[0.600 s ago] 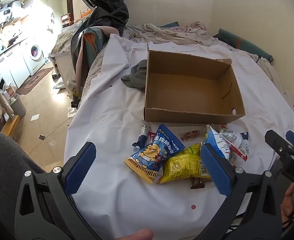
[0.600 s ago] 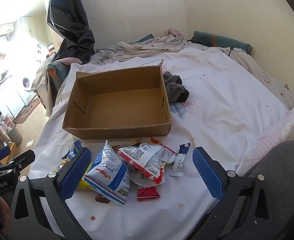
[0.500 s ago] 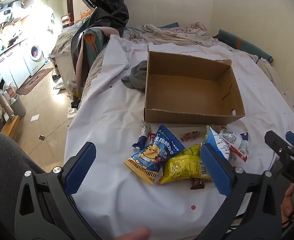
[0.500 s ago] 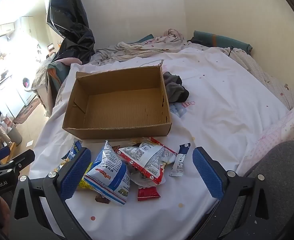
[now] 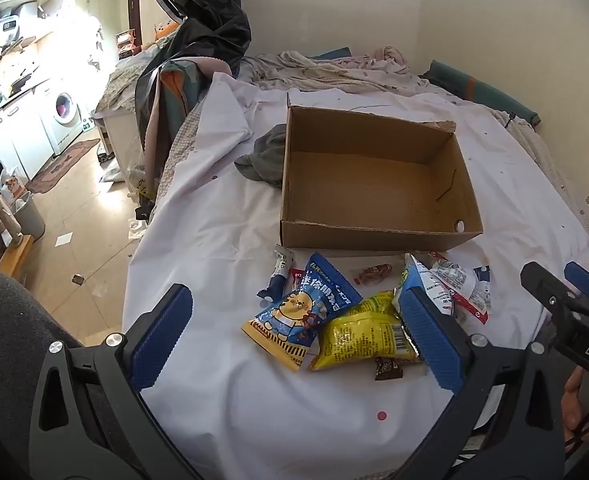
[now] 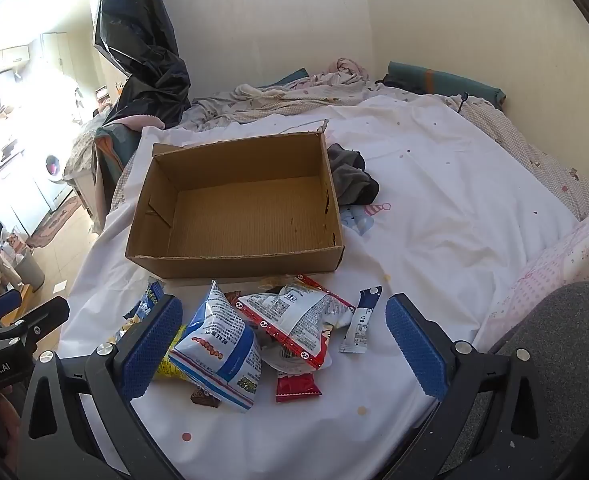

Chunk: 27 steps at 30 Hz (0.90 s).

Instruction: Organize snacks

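While both my grippers, left gripper [image 5: 294,336] and right gripper [image 6: 284,340], hover spread and empty, snack pile [image 6: 254,332] lies just before empty cardboard box [image 6: 234,256]; pinch blue-white bag [image 6: 218,352] by top edge, lift over near wall

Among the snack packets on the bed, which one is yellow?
The yellow packet, lying between the blue packet with a cartoon cat and the white-and-blue bag. All the others are blue, white or red.
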Motion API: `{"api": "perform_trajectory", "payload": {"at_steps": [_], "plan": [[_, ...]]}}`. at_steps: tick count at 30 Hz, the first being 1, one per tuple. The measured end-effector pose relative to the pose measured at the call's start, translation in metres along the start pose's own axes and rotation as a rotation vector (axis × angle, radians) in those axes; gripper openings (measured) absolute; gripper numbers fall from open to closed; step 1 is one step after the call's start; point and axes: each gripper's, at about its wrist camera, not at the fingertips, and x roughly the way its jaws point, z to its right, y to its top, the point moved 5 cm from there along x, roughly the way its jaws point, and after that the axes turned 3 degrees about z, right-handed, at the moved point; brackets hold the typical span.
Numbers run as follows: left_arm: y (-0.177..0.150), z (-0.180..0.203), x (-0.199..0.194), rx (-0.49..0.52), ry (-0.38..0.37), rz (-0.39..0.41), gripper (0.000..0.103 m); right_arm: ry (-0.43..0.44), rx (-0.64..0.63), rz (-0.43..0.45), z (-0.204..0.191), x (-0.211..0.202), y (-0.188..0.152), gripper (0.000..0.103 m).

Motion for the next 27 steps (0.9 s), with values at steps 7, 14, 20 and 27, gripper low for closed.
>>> {"api": "perform_trajectory", "payload": {"at_steps": [7, 14, 20, 27], "plan": [[0.0002, -0.0007, 0.0, 0.0, -0.001, 0.0, 0.103, 0.0, -0.001, 0.0, -0.0002, 0.0001, 0.0002, 0.103], [0.0002, -0.0006, 0.0, 0.001, 0.002, 0.001, 0.103, 0.0, -0.002, -0.001, -0.0013, 0.0002, 0.0004, 0.103], [0.0014, -0.0009, -0.0008, 0.012, 0.003, 0.006, 0.103, 0.006, 0.0, -0.003, -0.0021, 0.0012, 0.0009, 0.103], [0.0025, -0.0006, -0.0006, 0.012, 0.002, 0.006, 0.103, 0.005, -0.004, -0.007, -0.0033, 0.0033, -0.0007, 0.103]]}}
